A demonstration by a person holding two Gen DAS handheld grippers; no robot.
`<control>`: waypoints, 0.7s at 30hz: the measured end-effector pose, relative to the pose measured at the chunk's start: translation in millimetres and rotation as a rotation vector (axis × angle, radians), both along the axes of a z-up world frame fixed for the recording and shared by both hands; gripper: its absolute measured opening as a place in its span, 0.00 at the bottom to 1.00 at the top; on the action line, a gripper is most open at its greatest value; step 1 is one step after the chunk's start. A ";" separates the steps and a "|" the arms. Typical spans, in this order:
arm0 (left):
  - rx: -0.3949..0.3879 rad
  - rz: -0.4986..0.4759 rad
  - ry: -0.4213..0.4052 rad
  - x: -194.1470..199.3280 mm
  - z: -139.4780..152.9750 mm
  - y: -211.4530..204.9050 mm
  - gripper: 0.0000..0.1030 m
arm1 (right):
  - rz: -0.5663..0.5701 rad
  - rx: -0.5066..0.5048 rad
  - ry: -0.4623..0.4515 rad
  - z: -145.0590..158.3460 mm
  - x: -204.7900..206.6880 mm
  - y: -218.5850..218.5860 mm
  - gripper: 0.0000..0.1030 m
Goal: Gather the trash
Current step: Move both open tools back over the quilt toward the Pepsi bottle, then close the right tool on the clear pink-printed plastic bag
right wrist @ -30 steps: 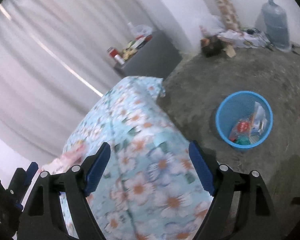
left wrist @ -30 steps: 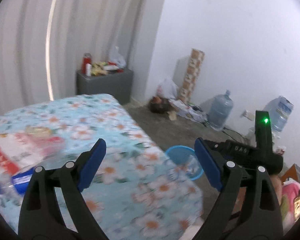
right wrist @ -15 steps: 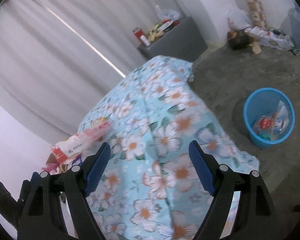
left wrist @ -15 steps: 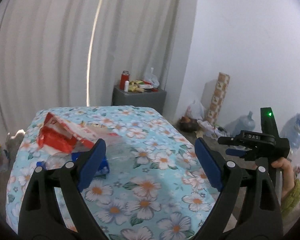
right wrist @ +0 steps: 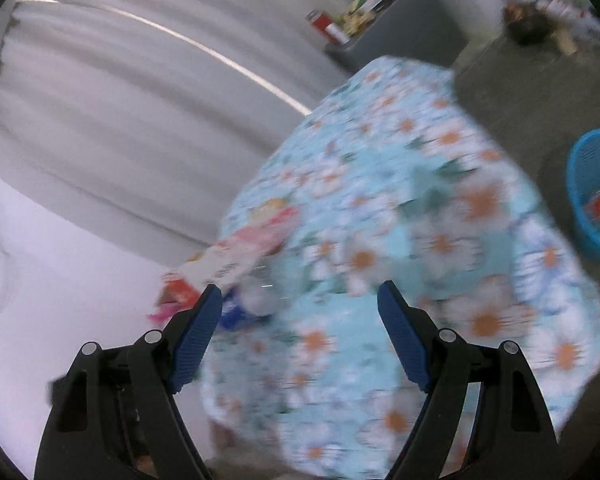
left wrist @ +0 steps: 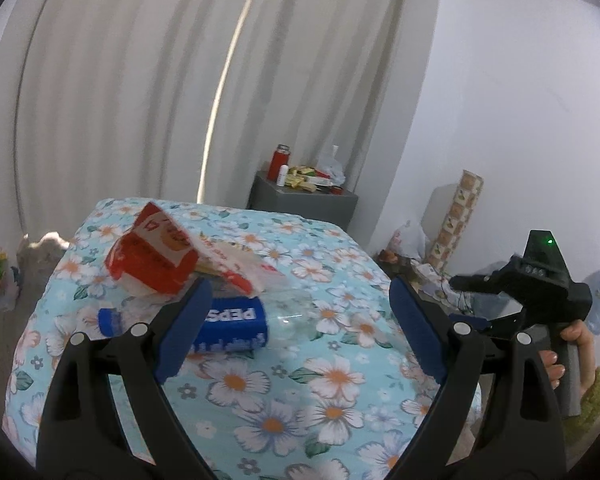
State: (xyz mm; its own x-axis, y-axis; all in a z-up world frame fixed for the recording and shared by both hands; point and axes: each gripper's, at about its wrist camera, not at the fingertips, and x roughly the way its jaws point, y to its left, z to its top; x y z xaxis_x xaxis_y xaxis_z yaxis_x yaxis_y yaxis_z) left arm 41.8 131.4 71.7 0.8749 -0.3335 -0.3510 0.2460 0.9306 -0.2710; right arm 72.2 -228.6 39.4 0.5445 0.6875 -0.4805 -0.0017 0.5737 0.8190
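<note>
On the left part of the table (left wrist: 340, 364), which is covered with a flowered cloth, a red and white snack bag (left wrist: 160, 256) is seen lying crumpled, and it partly rests over a clear plastic Pepsi bottle (left wrist: 228, 324). The bottle is laid on its side with its long axis running across the left wrist view: the blue cap (left wrist: 110, 321) points to the left and the clear base points to the right, and its blue label is seen upside down. The left gripper (left wrist: 296, 330) is held wide open above the cloth with nothing between its fingers, and the bottle is seen just behind the left finger (left wrist: 184, 328). Further right, the right gripper (left wrist: 536, 300) is seen in a hand (left wrist: 572, 354) beside the table edge. In the blurred right wrist view, the right gripper (right wrist: 300, 334) is also spread wide and empty. A blue basket (right wrist: 594, 192) with trash inside stands on the floor at the far right, well apart from the bottle.
</note>
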 end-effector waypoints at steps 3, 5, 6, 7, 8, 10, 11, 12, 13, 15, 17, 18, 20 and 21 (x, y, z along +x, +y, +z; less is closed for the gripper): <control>-0.010 0.030 0.022 4.3 -6.8 14.3 0.83 | 0.058 0.081 0.012 0.0 12.3 20.7 0.76; -0.024 0.050 0.028 4.6 -9.8 25.7 0.83 | 0.100 0.097 0.024 0.2 23.2 41.0 0.76; -0.029 0.060 0.030 4.6 -10.9 30.3 0.83 | 0.113 0.082 0.023 2.0 27.0 48.1 0.76; -0.038 0.069 0.036 5.2 -12.7 36.0 0.83 | 0.128 0.058 0.021 4.0 33.3 58.5 0.76; -0.047 0.070 0.042 5.8 -14.1 39.3 0.83 | 0.138 0.050 0.020 5.3 39.8 66.4 0.75; -0.070 0.066 0.048 8.1 -16.3 46.2 0.83 | 0.146 0.065 0.028 3.7 54.4 75.1 0.75; -0.080 0.062 0.048 7.9 -16.5 48.8 0.83 | 0.139 0.076 0.037 1.5 61.3 76.9 0.75; -0.093 0.056 0.049 9.5 -16.6 51.0 0.83 | 0.127 0.090 0.057 -2.3 70.4 78.2 0.75; -0.104 0.050 0.049 11.9 -16.2 52.4 0.83 | 0.118 0.109 0.078 -7.7 81.2 79.4 0.73; -0.120 0.037 0.038 15.0 -14.7 53.6 0.83 | 0.107 0.121 0.121 -17.7 98.0 80.3 0.70; -0.116 0.025 0.018 16.0 -11.9 53.0 0.83 | 0.115 0.130 0.169 -29.9 116.7 83.9 0.67; -0.113 0.020 0.008 16.1 -10.7 52.7 0.83 | 0.118 0.132 0.194 -36.2 124.0 85.3 0.65; -0.109 0.009 -0.007 15.8 -8.7 52.9 0.83 | 0.126 0.125 0.239 -48.2 140.3 91.9 0.64; -0.108 0.004 -0.011 16.0 -8.3 53.1 0.83 | 0.141 0.128 0.258 -54.7 148.5 95.8 0.63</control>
State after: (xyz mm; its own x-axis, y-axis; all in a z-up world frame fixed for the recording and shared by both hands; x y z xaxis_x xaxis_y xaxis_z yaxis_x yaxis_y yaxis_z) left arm 57.8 184.5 63.4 0.8799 -0.3652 -0.3041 0.2455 0.8972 -0.3671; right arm 220.7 -132.8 -15.2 0.3112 0.8112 -0.4951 0.1436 0.4748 0.8683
